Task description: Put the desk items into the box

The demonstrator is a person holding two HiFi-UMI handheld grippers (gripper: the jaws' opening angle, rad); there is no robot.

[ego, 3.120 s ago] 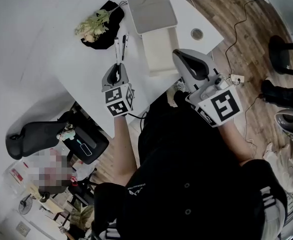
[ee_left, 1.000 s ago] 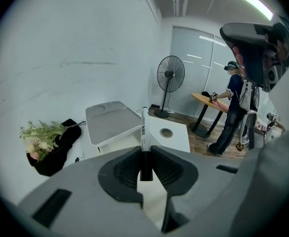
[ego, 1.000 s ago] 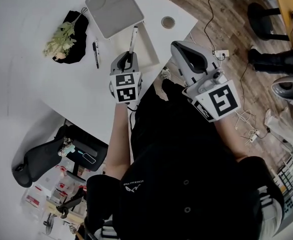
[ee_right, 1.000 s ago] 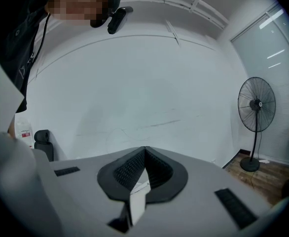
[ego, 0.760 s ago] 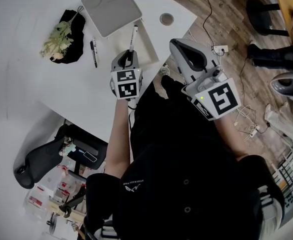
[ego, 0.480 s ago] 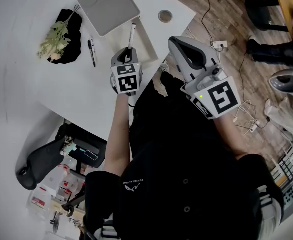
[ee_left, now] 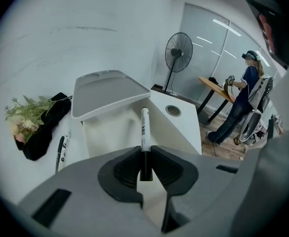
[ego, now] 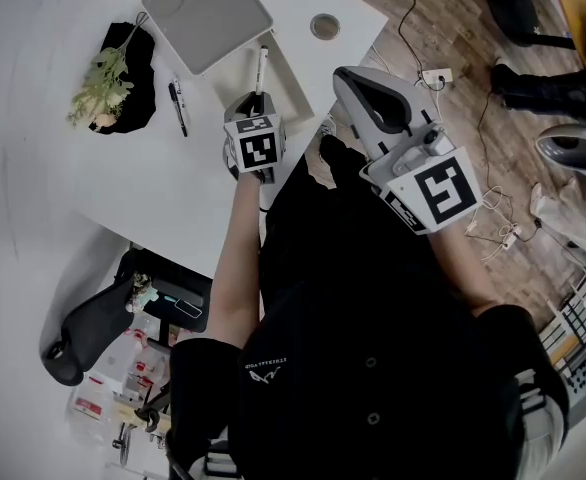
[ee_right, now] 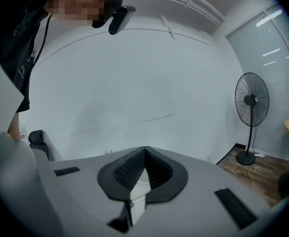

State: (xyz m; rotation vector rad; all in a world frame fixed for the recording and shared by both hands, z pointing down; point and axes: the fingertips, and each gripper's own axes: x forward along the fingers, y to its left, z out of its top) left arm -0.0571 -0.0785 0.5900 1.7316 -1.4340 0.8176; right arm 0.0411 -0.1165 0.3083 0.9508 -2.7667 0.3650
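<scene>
**Left claw's got a marker over the box, right one's empty**

The left gripper (ee_left: 145,168) is clamped on the dark end of a marker (ee_left: 144,130). The white barrel pokes out away from the person, over the open white box (ee_left: 107,135). The box's grey lid (ee_left: 106,90) sits just past it, overlapping the far edge. A second marker (ego: 177,106) lies flat on the white desk (ego: 168,193), left of the box. Further left there's a bunch of flowers (ego: 97,70) on a black pouch (ego: 136,56). There's a round cable grommet (ego: 324,26) in the desk's far right corner.

The right gripper (ee_right: 143,157) has its jaws pressed together with nothing between them. It's held off the desk's right edge, facing a plain white wall.

Around the room: wood floor (ego: 443,23) on the right with cables and a power strip (ego: 433,75), and a standing fan (ee_left: 178,47) by frosted glass panels. Another person (ee_left: 243,100) stands at a far table, and an office chair (ego: 85,326) sits at the near left, by the desk
</scene>
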